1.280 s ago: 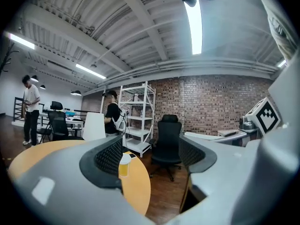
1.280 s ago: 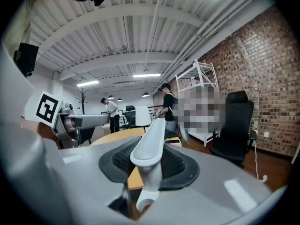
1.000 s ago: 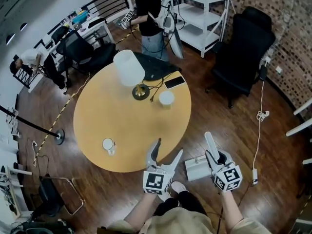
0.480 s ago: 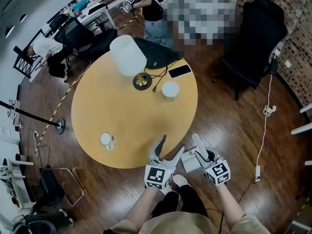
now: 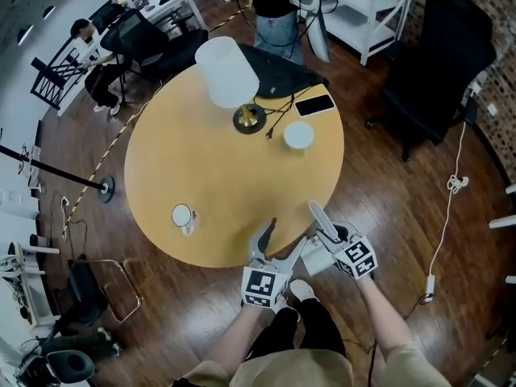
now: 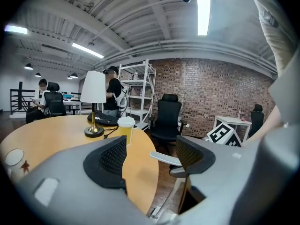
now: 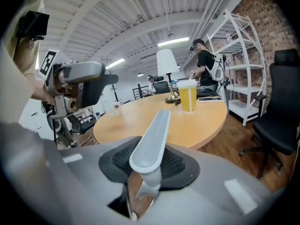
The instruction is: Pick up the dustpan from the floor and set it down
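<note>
Right claw point(image 7: 149, 168) closed on the pale handle point(image 7: 152, 139) of the dustpan point(image 5: 316, 262), the handle rising between its pads toward the table point(image 5: 201, 160). The dustpan sits just off the table's near-right edge, over the wooden floor point(image 5: 387, 216); contact with the floor cannot be told. Left claw point(image 6: 151, 153), immediately left of the dustpan: jaws have just been closing yet stand apart, gripping nothing. Far across the table: lamp point(image 5: 228, 71), paper cup point(image 5: 298, 135).

Open-plan office in a loft-style room
Red brick wall point(image 6: 211, 93), black swivel office chair point(image 5: 439, 63), white metal shelving unit point(image 5: 363, 14), round yellow wooden meeting table point(image 5: 201, 160)
</note>
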`<state>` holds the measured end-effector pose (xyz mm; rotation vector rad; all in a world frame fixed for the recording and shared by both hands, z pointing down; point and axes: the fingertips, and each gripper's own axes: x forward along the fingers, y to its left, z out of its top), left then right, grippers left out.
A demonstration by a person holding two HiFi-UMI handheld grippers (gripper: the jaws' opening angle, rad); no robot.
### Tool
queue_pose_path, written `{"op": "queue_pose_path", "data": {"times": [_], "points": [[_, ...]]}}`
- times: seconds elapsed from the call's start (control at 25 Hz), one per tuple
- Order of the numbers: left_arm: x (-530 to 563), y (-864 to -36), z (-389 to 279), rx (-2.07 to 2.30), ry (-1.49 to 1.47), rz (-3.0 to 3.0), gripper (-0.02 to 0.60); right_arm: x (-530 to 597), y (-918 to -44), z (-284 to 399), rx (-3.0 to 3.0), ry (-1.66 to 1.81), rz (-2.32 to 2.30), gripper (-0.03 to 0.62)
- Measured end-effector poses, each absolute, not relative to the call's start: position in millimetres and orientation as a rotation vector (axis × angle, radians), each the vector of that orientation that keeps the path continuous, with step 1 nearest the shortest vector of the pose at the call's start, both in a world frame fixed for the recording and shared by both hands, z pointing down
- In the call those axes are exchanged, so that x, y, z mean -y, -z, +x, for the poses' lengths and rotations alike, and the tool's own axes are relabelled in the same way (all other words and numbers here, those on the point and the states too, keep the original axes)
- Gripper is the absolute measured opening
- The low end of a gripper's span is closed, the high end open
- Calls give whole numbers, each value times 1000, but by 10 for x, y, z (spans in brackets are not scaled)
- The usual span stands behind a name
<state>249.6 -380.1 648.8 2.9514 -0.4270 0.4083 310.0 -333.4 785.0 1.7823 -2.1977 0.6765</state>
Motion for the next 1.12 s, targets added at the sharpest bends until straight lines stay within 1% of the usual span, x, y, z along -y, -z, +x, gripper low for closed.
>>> {"op": "queue_pose_path", "data": {"times": [0.48, 0.76, 0.8, 0.88, 1.04, 1.12], "points": [[3946, -6429, 2245, 493, -397, 2945, 322, 3861, -8087, 3108, 2204, -767, 1688, 124], [3942, -6378, 2089, 488, -395, 2950, 319, 3981, -8134, 3093, 2205, -816, 1707, 132], [3950, -6375, 2067, 492, -394, 2950, 319, 3979, -8153, 3088, 2205, -830, 1705, 159], [3965, -6367, 2043, 498, -389, 2952, 319, 3968, -8193, 3095, 2201, -858, 1707, 240], [3985, -6360, 2026, 501, -384, 2961, 319, 3907, -8200, 3161, 2187, -855, 1725, 315], [3994, -6324, 2018, 509, -376, 2960, 319, 3829, -8151, 3215, 2180, -844, 1735, 328]]}}
